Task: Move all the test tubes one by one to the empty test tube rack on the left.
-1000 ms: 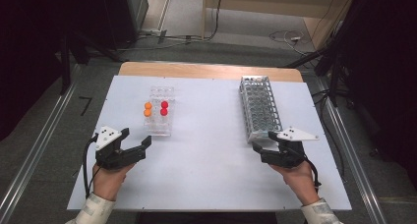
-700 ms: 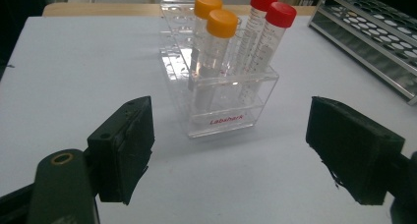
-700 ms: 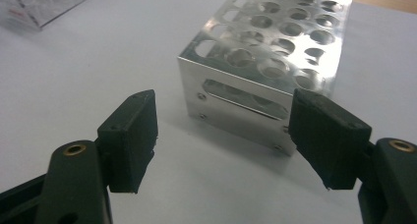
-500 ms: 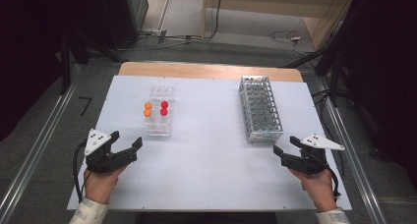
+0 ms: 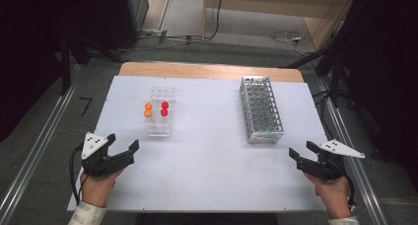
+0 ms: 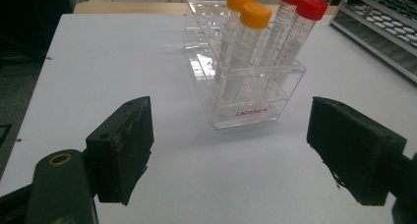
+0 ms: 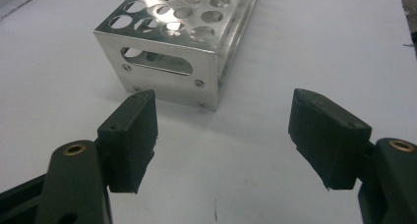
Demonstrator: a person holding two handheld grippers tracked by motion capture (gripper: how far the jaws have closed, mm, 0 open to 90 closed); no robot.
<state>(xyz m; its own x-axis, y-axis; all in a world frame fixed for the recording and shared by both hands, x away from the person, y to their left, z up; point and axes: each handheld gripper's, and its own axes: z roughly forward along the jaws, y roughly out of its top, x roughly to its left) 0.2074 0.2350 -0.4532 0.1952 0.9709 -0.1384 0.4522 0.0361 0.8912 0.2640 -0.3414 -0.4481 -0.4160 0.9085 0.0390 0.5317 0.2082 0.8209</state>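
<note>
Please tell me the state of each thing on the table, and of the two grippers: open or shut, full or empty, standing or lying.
Left gripper: open, holding nothing.
Right gripper: open, holding nothing.
Clear rack: upright, holds four tubes.
Orange-capped tubes: two, capped, standing in the clear rack.
Red-capped tubes: two, capped, standing in the clear rack.
Metal rack: upright; the holes in view are empty.

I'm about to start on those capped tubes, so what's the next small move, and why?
Probably ease the left hand-held gripper forward toward the clear rack: its jaws stand open and empty, apart from the rack, and the orange-capped tubes stand upright nearest that side.
</note>
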